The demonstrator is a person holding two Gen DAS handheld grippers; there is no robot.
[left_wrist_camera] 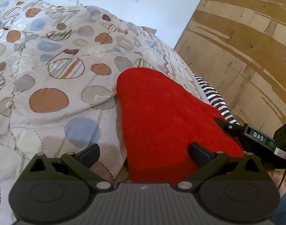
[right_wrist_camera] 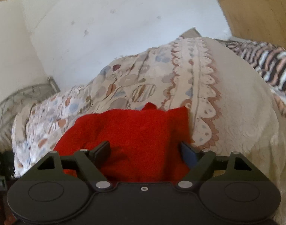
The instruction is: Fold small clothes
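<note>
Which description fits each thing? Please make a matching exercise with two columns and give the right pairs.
Things:
1. red cloth
2. striped garment
3. bedspread
4. left claw

Descriptions:
a. patterned with coloured circles
b. open, above the near end of the cloth
c. lies on the bedspread, plain colour
d. at the bed's right edge, by the wooden panels

Pairs: 1-c, 2-d, 3-a, 4-b

A spotted bedspread (left_wrist_camera: 54, 71) covers the bed, a white wall (right_wrist_camera: 114, 28) stands beyond it, and a wooden wardrobe (left_wrist_camera: 246, 46) rises at the right.
</note>
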